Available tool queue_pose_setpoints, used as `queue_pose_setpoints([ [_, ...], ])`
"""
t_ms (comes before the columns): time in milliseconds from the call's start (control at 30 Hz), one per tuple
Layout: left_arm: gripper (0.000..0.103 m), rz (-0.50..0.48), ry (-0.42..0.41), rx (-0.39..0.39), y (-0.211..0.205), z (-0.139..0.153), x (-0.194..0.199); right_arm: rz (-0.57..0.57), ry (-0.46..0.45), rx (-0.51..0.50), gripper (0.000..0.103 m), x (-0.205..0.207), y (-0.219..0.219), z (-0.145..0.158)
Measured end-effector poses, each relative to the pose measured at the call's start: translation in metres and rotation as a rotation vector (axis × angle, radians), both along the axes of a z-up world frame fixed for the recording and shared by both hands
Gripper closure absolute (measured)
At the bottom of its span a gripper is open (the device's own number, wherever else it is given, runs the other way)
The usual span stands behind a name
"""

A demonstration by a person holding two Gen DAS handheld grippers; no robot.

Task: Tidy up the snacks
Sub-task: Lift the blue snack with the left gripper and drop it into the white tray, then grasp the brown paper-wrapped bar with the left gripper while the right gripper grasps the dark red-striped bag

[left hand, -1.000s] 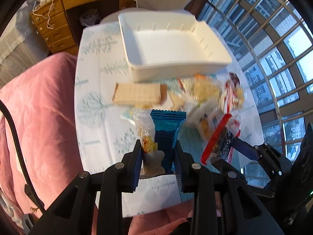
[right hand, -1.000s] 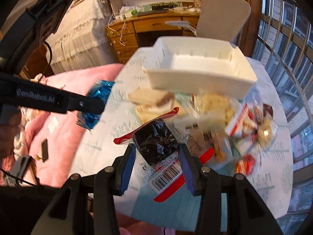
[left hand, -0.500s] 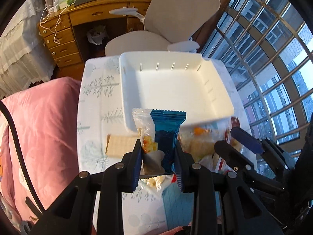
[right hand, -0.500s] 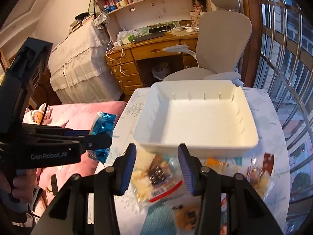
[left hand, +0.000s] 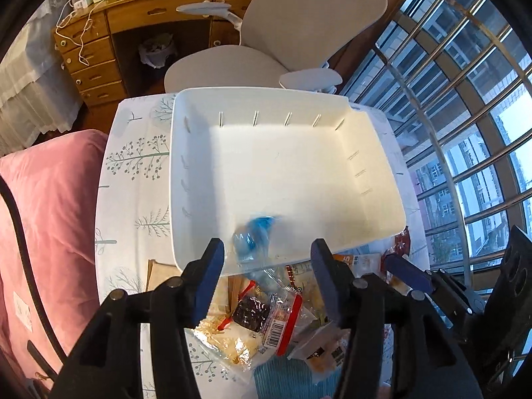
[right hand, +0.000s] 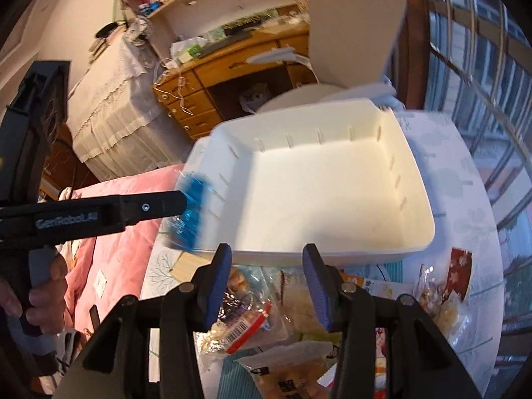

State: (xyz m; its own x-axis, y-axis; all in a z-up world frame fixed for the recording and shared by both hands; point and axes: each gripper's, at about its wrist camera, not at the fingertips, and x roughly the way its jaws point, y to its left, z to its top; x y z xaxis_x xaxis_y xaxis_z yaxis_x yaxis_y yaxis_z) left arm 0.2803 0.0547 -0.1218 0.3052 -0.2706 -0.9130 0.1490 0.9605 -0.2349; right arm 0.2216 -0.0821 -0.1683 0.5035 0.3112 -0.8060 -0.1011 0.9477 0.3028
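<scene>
I see a smooth matt white plastic bin (left hand: 286, 173), with crinkly glossy plastic snack packets (left hand: 266, 312) near me. On the left lies soft pink cloth (left hand: 50, 206); far off stands a varnished wooden desk (left hand: 99, 50).

- Left gripper (left hand: 267, 254): black linkage arms, matte plastic, round silver screw heads at the pivots.
- Fingers (left hand: 207, 274) faced with dark blue ribbed pads, narrow and tapering to rounded tips.
- Thin black cable (left hand: 20, 232) curving down the left edge of the left wrist view.
- Right gripper (right hand: 266, 271): same build, black arms, silver pivot screws, blue pads.
- From the right wrist view, left gripper's long black side bar marked "GenRobot.AI" in pale letters, one small screw near its front.
- Hand (right hand: 40, 299) wrapped around a grey handle below that bar.
</scene>
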Motion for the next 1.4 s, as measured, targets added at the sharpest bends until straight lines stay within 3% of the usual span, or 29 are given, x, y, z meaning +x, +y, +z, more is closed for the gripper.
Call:
queue_pose_setpoints([
  [200, 0.05, 0.006, 0.005, 0.028, 0.005, -0.004, -0.003, -0.005, 0.046, 0.041, 0.058, 0.004, -0.003, -0.01],
  [400, 0.05, -0.006, -0.025, 0.033, 0.015, 0.005, -0.019, 0.027, 0.037, 0.064, 0.058, -0.001, 0.005, -0.005],
  [933, 0.046, -0.048, -0.081, 0.029, 0.071, 0.022, -0.1, 0.042, 0.013, 0.106, 0.058, -0.063, 0.043, 0.001],
  [1400, 0.038, -0.257, -0.149, 0.094, 0.112, 0.011, -0.153, -0.023, 0.005, 0.038, 0.058, -0.123, 0.09, -0.018],
])
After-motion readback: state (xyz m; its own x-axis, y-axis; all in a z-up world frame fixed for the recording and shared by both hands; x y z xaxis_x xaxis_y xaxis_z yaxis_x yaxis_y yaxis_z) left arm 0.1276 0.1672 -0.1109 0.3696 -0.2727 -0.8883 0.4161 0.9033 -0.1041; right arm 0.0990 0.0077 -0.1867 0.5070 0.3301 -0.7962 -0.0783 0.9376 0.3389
